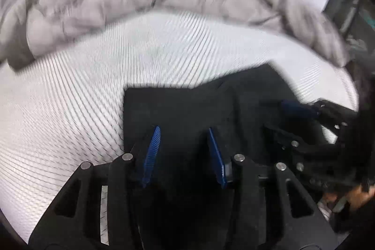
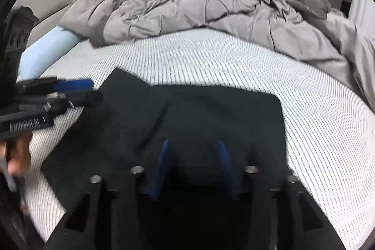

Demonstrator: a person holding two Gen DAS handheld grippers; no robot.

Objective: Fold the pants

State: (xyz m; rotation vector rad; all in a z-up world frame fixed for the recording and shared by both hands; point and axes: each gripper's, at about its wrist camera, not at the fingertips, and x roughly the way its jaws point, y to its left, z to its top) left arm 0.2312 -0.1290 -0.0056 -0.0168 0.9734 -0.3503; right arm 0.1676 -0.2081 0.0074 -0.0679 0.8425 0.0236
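Left gripper [image 1: 182, 132] is hanging over the black pants [image 1: 199, 109] with its blue pads [image 1: 152, 151] apart, nothing pinched between them as far as I can see, just dark cloth underneath. The right gripper [image 2: 193, 144] is the same deal: pads spread, cloth below, no grip on it. Both point down at an angle onto the pants, so my guess is they're between grabs, lining up for the next fold rather than carrying anything.

The pants sit on the bed [image 2: 211, 57], on the striped white sheet, on the near side of the crumpled grey comforter [image 2: 187, 4]. They already look doubled over into a rough block: the far edge is fairly straight, with one corner poking up on the side toward the light blue pillow [image 2: 46, 53], and there's a diagonal crease running through the middle. That corner suggests the layers aren't quite squared up.

Room-wise, there's a nice open band of sheet between the pants and the comforter, so folding away toward the comforter has space. The sheet also runs clear on the side away from the pillow. The left gripper view is smeared, so I can't say much about the fine edges there. In the right view the other gripper sits just beside the pants' corner, so they could bump if both go for it.
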